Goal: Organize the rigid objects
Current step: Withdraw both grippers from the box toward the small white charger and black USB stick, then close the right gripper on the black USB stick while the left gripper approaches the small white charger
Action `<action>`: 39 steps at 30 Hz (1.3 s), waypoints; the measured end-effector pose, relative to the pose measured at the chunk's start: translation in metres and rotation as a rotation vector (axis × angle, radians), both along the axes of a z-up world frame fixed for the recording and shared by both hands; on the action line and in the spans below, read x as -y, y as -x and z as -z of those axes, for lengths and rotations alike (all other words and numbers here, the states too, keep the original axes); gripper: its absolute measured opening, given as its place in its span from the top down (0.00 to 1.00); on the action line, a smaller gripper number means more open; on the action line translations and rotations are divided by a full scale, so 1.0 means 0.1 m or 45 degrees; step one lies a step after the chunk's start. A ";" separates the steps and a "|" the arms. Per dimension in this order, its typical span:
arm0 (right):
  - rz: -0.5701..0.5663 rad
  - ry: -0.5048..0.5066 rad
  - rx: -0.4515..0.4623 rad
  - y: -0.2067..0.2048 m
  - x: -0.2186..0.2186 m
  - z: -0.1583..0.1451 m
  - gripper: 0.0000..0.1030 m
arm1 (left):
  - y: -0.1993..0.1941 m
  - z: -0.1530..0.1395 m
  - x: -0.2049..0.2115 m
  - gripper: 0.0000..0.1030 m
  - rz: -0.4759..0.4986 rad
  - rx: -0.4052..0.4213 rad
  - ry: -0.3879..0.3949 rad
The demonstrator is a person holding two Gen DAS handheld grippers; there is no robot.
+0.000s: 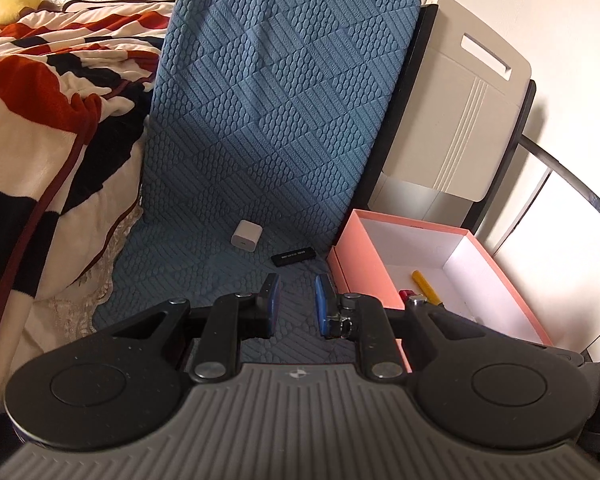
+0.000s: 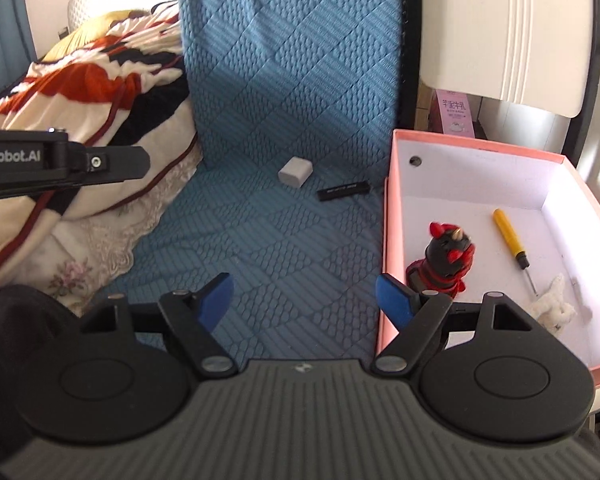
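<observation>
A white charger cube (image 1: pixel 247 233) (image 2: pixel 295 172) and a flat black stick (image 1: pixel 293 257) (image 2: pixel 343 191) lie on the blue quilted cushion (image 1: pixel 236 184) (image 2: pixel 284 232). A pink box (image 1: pixel 352 268) (image 2: pixel 388 248) stands to their right. It holds a yellow screwdriver (image 2: pixel 511 240) (image 1: pixel 426 287), a red and black figurine (image 2: pixel 446 258) and a small white plush (image 2: pixel 553 306). My left gripper (image 1: pixel 297 300) is open and empty, just short of the black stick. My right gripper (image 2: pixel 305 300) is wide open and empty, beside the box's near left wall.
A striped red, black and cream blanket (image 1: pixel 40 128) (image 2: pixel 92 92) is heaped on the left. A white board (image 1: pixel 460 112) leans behind the box. The blue cushion rises upright at the back. The left gripper's body (image 2: pixel 60 160) shows at the left edge of the right wrist view.
</observation>
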State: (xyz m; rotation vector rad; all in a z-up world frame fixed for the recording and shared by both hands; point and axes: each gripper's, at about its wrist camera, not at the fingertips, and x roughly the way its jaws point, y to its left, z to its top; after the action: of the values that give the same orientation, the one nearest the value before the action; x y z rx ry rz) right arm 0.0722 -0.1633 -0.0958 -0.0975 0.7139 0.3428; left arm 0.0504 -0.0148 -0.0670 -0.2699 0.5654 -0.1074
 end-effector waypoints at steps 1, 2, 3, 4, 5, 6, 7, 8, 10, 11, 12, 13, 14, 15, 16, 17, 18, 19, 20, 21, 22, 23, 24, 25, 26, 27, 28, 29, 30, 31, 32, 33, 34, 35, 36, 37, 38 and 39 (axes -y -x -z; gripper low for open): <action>0.001 0.007 -0.001 0.01 -0.02 0.02 0.22 | -0.01 0.05 -0.01 0.80 -0.002 -0.004 0.000; 0.003 0.016 -0.001 0.01 -0.05 0.05 0.22 | -0.03 0.09 -0.01 0.80 -0.002 -0.012 -0.004; 0.007 0.026 -0.001 0.02 -0.07 0.07 0.22 | -0.05 0.14 -0.02 0.80 -0.003 -0.016 -0.008; 0.016 0.033 -0.006 0.02 -0.07 0.09 0.22 | -0.06 0.19 -0.02 0.80 -0.005 -0.018 -0.006; 0.023 0.032 -0.015 0.03 -0.07 0.11 0.22 | -0.08 0.23 -0.03 0.80 -0.004 -0.019 -0.002; 0.025 0.026 -0.022 0.03 -0.06 0.13 0.22 | -0.11 0.28 -0.03 0.80 -0.001 -0.017 0.002; 0.027 0.024 -0.028 0.04 -0.06 0.14 0.22 | -0.14 0.32 -0.04 0.80 0.001 -0.019 0.004; 0.032 0.031 -0.034 0.05 -0.06 0.16 0.22 | -0.16 0.37 -0.05 0.80 0.001 -0.022 0.002; 0.042 0.044 -0.038 0.05 -0.06 0.18 0.22 | -0.23 0.47 -0.09 0.80 0.002 -0.033 0.005; 0.046 0.046 -0.037 0.04 -0.07 0.19 0.22 | -0.27 0.51 -0.10 0.80 -0.015 -0.038 0.007; 0.050 0.045 -0.036 0.04 -0.07 0.20 0.22 | -0.32 0.56 -0.13 0.78 -0.036 -0.047 0.004; 0.054 0.041 -0.032 0.03 -0.07 0.21 0.22 | -0.38 0.60 -0.15 0.73 -0.043 -0.060 0.001; 0.057 0.040 -0.028 0.01 -0.08 0.23 0.22 | -0.44 0.63 -0.18 0.70 -0.042 -0.064 0.006; 0.061 0.043 -0.027 -0.02 -0.10 0.24 0.22 | -0.49 0.66 -0.21 0.69 -0.031 -0.067 0.016; 0.065 0.043 -0.024 -0.05 -0.11 0.25 0.22 | -0.56 0.69 -0.23 0.69 -0.014 -0.076 0.021; 0.066 0.037 -0.018 -0.08 -0.13 0.26 0.22 | -0.62 0.72 -0.24 0.68 0.005 -0.084 0.025; 0.067 0.030 -0.014 -0.11 -0.14 0.27 0.22 | -0.68 0.76 -0.25 0.66 0.015 -0.094 0.035; 0.067 0.024 -0.011 -0.15 -0.16 0.28 0.22 | -0.75 0.80 -0.26 0.62 0.017 -0.110 0.051; 0.066 0.022 -0.007 -0.20 -0.18 0.30 0.22 | -0.81 0.84 -0.27 0.60 0.023 -0.124 0.070; 0.061 0.018 0.000 -0.24 -0.20 0.31 0.22 | -0.88 0.88 -0.29 0.60 0.032 -0.133 0.089; 0.049 0.009 0.012 -0.28 -0.21 0.32 0.22 | -0.95 0.93 -0.30 0.59 0.039 -0.146 0.104; 0.044 0.003 0.025 -0.32 -0.23 0.32 0.22 | -1.03 0.98 -0.30 0.59 0.048 -0.163 0.114; 0.046 0.007 0.036 -0.37 -0.24 0.33 0.22 | -1.12 1.03 -0.31 0.59 0.057 -0.181 0.122; 0.048 0.012 0.046 -0.42 -0.26 0.35 0.22 | -1.20 1.08 -0.32 0.59 0.061 -0.200 0.129; 0.047 0.014 0.053 -0.47 -0.27 0.36 0.23 | -1.29 1.13 -0.34 0.59 0.061 -0.221 0.134; 0.039 0.010 0.057 -0.53 -0.29 0.39 0.23 | -1.36 1.17 -0.36 0.59 0.061 -0.235 0.136; 0.033 0.006 0.057 -0.59 -0.30 0.41 0.23 | -1.43 1.19 -0.37 0.59 0.057 -0.245 0.138; 0.032 0.006 0.057 -0.65 -0.31 0.43 0.23 | -1.51 1.22 -0.40 0.59 0.055 -0.256 0.142; 0.032 0.011 0.058 -0.71 -0.32 0.46 0.23 | -1.58 1.24 -0.42 0.59 0.052 -0.266 0.149; 0.033 0.019 0.063 -0.77 -0.34 0.49 0.23 | -1.66 1.27 -0.44 0.59 0.046 -0.276 0.158; 0.033 0.024 0.066 -0.84 -0.36 0.52 0.24 | -1.74 1.29 -0.47 0.59 0.040 -0.289 0.170; 0.032 0.024 0.067 -0.91 -0.38 0.55 0.25 | -1.81 1.30 -0.50 0.59 0.033 -0.298 0.183; 0.032 0.022 0.068 -0.97 -0.39 0.58 0.26 | -1.88 1.32 -0.53 0.59 0.027 -0.309 0.193; 0.033 0.021 0.070 -1.05 -0.41 0.61 0.27 | -1.95 1.34 -0.54 0.59 0.028 -0.318 0.204; 0.038 0.022 0.071 -1.12 -0.42 0.64 0.27 | -2.00 1.35 -0.55 0.59 0.036 -0.323 0.217; 0.043 0.019 0.068 -1.19 -0.44 0.67 0.27 | -2.07 1.37 -0.55 0.59 0.044 -0.328 0.223; 0.047 0.012 0.065 -1.27 -0.45 0.69 0.27 | -2.13 1.38 -0.55 0.59 0.047 -0.333 0.222; 0.050 0.006 0.064 -1.34 -0.46 0.72 0.27 | -2.20 1.39 -0.55 0.59 0.050 -0.340 0.219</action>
State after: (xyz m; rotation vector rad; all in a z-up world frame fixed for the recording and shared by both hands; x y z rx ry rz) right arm 0.2060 -0.1170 -0.1681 -0.0957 0.6657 0.2999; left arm 0.2705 0.0407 -0.2063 -0.4447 0.8284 -0.1601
